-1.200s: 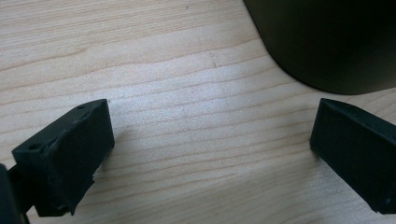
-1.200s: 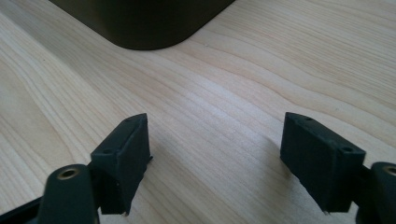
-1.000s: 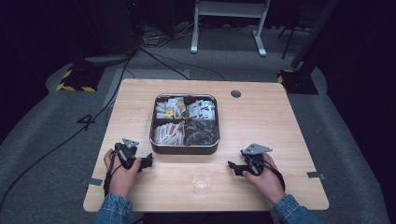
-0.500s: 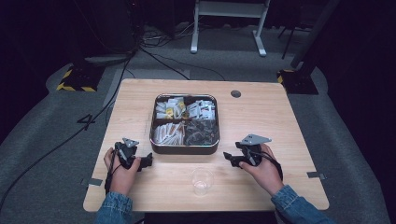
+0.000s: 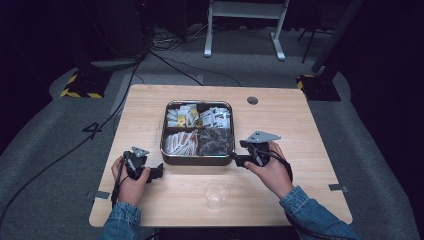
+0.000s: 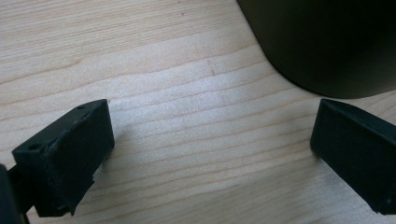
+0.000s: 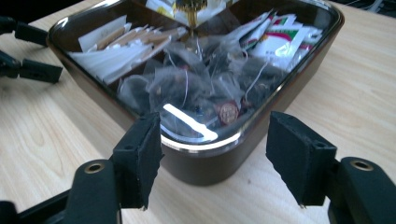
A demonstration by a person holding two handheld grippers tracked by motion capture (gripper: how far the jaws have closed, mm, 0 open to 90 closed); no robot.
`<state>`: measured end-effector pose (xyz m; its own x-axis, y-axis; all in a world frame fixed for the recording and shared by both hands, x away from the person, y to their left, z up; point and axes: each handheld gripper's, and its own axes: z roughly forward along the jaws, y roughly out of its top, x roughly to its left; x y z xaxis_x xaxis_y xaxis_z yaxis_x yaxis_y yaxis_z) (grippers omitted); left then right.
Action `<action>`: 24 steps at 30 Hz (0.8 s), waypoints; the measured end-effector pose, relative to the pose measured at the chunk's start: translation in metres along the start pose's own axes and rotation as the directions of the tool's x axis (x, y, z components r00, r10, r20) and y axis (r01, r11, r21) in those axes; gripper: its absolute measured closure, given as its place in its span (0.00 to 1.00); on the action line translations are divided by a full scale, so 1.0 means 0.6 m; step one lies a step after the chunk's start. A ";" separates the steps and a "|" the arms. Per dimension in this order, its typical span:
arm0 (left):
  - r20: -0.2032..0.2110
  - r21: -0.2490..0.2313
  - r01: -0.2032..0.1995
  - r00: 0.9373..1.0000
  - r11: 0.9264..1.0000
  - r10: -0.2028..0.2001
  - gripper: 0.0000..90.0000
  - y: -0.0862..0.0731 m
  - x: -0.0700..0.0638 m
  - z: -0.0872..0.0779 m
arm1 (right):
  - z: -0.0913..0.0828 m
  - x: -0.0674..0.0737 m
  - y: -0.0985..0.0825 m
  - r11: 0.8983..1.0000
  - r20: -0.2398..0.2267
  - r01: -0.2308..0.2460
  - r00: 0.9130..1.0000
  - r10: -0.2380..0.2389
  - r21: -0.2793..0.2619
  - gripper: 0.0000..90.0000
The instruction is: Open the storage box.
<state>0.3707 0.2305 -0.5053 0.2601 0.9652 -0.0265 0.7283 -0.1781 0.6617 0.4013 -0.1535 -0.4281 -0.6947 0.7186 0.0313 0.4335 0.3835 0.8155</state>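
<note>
A shallow metal tray [image 5: 197, 161] stands mid-table, split into compartments. In the right gripper view its near compartment holds several mesh tea bags [image 7: 196, 84], with white paper sticks [image 7: 121, 46] to the left and printed sachets [image 7: 285, 37] behind. My right gripper [image 5: 239, 152] hovers by the tray's front right corner [image 7: 210, 170], pointing at it. Its jaws have just been closing and stand apart with nothing between the pads [image 7: 212, 154]. My left gripper [image 5: 159, 171] rests on the table left of the tray, open and empty [image 6: 210, 154]. The tray's dark wall [image 6: 327, 42] lies just ahead of it.
A clear plastic cup [image 5: 216, 194] stands near the table's front edge, between my two hands. A round cable hole [image 5: 252, 100] sits at the back right of the table [image 5: 300, 125]. My left gripper [image 7: 32, 51] also appears beyond the tray's far corner in the right gripper view.
My right hand has risen and moved up-left, from the front right of the table to the tray's front right corner. The left hand has stayed put.
</note>
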 end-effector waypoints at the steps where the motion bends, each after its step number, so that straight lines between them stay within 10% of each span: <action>1: 0.000 0.000 0.000 1.000 1.000 0.000 0.00 0.000 0.000 0.000 | 0.000 0.000 0.000 1.000 0.000 0.000 1.000 0.000 0.000 0.41; 24: 0.012 0.000 -0.010 1.000 1.000 0.010 0.00 -0.004 0.002 -0.003 | 0.100 -0.007 0.109 0.999 -0.027 -0.036 0.999 0.036 0.030 0.41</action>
<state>0.3679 0.2324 -0.5054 0.2745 0.9612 -0.0287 0.7258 -0.1875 0.6619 0.4671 -0.0966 -0.4098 -0.6936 0.7163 0.0764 0.4750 0.3750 0.7961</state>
